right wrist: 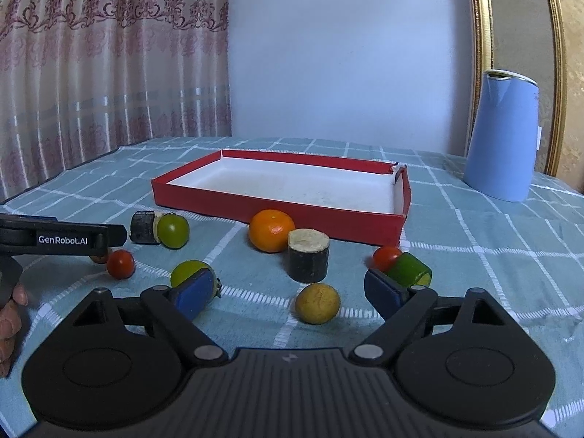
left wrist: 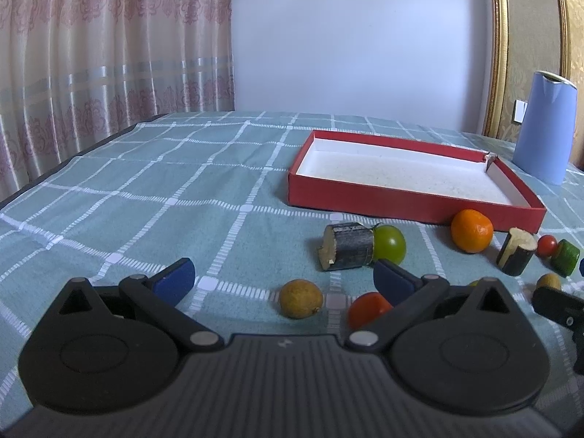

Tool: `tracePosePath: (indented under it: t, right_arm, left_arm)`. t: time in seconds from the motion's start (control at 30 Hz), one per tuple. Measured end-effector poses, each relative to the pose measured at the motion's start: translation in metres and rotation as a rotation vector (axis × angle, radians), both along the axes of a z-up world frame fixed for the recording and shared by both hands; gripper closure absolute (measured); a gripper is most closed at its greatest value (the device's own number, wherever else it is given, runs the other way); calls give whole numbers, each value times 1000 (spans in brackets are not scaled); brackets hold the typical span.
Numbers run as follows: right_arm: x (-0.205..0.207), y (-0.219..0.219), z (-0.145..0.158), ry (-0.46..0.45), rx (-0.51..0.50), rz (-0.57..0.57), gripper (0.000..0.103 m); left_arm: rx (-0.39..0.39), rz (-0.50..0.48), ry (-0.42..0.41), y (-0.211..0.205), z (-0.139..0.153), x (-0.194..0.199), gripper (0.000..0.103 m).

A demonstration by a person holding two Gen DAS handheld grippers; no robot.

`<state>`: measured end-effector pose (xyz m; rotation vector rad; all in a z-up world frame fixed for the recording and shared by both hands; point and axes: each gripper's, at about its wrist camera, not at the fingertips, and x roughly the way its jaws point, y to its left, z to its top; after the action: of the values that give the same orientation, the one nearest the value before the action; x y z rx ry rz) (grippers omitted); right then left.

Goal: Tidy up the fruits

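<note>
2 grippers (left wrist: 284, 277) (right wrist: 288, 288) wide open, holding nothing; fruits (right wrist: 271, 230) scattered before red box (right wrist: 277, 211).

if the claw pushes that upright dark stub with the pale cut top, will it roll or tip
The upright stub stands on a flat cut end, so a low push would likely slide it. A high push might tip it; then its round side could roll. It looks stiff and woody, unlikely to squash.

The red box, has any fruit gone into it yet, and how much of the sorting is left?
Nothing looks done: the red box shows only its bare white floor. Nothing is in hand either; the left tool and right tool are both open. All of it is left: the orange, the brownish-yellow fruit, tomatoes and cut pieces lie on the checked cloth.
</note>
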<state>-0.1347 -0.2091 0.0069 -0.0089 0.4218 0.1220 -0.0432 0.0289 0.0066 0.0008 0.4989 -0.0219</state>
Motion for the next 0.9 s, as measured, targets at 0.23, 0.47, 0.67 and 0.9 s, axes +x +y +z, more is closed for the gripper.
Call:
tracePosePath:
  t: [0.23,0.47,0.67,0.9]
  right_arm:
    - [12,-7,-4,71,35,30,36]
    - [27,-16,-7,137,71,8,37]
    - [35,-22,-9,192,69,-4,74]
    - [39,-28,29,52,63,-13,75]
  left_arm:
    - [-8,0,0,1,0,0,0]
    - [-11,-2,2,2,0,-1,0]
    - [-12,-1,3,1,0,0,0]
    - [-5,-1,3,0,0,-1,0]
